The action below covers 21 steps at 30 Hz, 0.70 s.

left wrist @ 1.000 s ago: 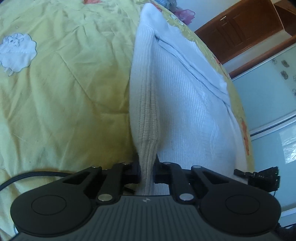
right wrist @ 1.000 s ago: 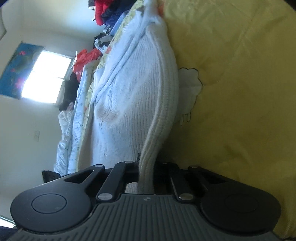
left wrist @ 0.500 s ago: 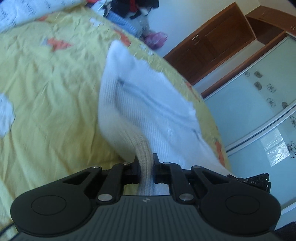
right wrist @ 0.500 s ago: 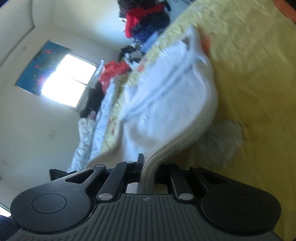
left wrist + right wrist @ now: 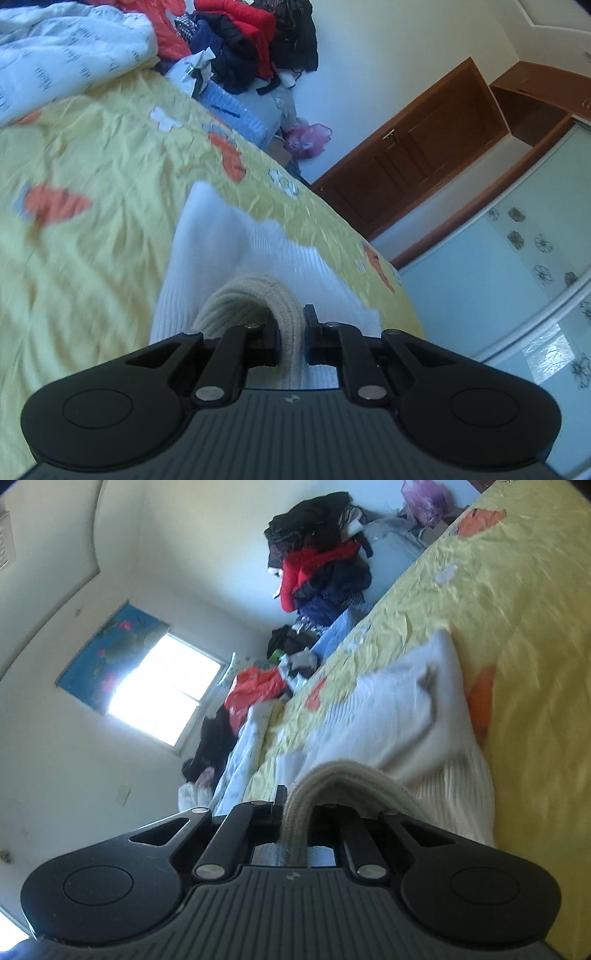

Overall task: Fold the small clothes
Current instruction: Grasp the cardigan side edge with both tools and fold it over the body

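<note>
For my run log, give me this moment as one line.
left hand-held gripper: shut on white sweater hem | right hand-held gripper: shut on hem | sweater: partly lifted off yellow bedspread

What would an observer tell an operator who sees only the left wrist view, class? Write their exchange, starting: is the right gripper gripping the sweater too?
Observer: Yes. The right gripper is shut on the ribbed hem of the white knit sweater.
Operator: What lies beyond the bed on that side?
Observer: A bright window in the wall.
Operator: Anything above it?
Observer: A blue flowered hanging covers its top.
</note>
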Each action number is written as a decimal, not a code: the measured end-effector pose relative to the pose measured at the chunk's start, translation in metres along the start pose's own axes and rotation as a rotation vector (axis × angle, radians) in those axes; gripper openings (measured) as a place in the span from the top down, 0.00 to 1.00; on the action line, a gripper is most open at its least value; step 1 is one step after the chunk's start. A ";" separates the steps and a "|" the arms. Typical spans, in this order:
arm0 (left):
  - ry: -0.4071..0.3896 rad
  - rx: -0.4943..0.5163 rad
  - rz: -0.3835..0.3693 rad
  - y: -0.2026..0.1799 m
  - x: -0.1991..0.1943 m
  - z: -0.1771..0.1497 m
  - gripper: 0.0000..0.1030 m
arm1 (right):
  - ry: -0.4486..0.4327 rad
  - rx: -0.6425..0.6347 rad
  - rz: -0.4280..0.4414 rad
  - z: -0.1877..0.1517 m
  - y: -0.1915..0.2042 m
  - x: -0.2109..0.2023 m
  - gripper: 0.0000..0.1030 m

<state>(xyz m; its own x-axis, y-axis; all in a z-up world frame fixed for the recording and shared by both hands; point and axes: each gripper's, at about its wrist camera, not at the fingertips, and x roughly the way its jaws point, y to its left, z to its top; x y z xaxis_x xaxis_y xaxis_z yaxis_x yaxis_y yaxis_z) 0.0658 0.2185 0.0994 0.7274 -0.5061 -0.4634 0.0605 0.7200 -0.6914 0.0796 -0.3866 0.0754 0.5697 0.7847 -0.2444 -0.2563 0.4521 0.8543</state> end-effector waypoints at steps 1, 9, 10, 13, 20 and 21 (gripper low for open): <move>0.001 0.008 0.010 -0.001 0.010 0.010 0.90 | -0.007 0.005 -0.003 0.011 -0.004 0.007 0.89; -0.001 0.012 0.049 0.003 0.078 0.074 0.90 | -0.029 0.050 -0.041 0.078 -0.042 0.064 0.89; 0.005 0.025 0.060 0.003 0.089 0.079 0.90 | -0.026 0.057 -0.050 0.085 -0.048 0.072 0.89; 0.030 0.037 0.100 0.008 0.122 0.092 0.90 | -0.019 0.084 -0.080 0.103 -0.067 0.098 0.89; 0.002 -0.047 0.147 0.045 0.180 0.121 0.90 | -0.053 0.247 -0.126 0.131 -0.119 0.143 0.87; 0.002 -0.070 0.162 0.053 0.187 0.122 0.90 | -0.063 0.302 -0.124 0.133 -0.130 0.149 0.85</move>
<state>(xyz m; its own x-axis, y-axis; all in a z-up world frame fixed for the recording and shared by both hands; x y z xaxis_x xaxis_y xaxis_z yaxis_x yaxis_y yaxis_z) 0.2885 0.2201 0.0435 0.7223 -0.3876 -0.5728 -0.1047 0.7574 -0.6445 0.3015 -0.3853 -0.0113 0.6315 0.6996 -0.3343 0.0556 0.3892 0.9195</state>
